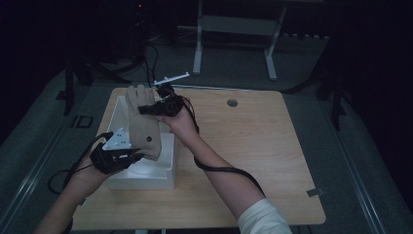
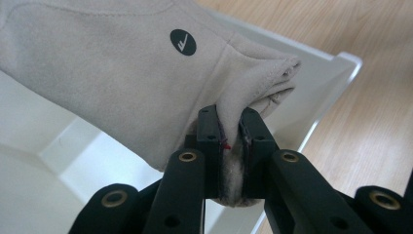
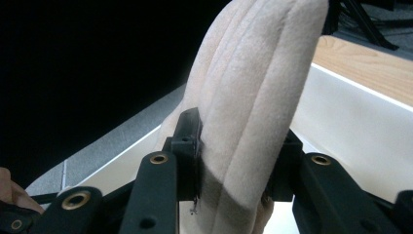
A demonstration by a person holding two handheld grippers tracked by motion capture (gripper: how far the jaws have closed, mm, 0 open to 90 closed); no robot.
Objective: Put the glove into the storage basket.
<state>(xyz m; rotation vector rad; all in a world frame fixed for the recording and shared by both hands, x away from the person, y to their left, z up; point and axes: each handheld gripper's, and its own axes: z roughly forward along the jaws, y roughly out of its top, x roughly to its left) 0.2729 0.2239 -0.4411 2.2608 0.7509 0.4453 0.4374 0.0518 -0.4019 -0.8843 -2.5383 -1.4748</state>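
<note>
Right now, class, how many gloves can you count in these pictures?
1. The glove hangs over the white box, its cuff pinched in the left gripper and its fingers held in the right gripper. Another could lie hidden inside the box.

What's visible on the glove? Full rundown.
The glove is beige, soft and suede-like, with a round black logo patch near the cuff. It hangs lengthwise above the white box, fingers pointing away from the person. The left gripper is shut on the bunched cuff; the right gripper clamps the stitched fingers.
</note>
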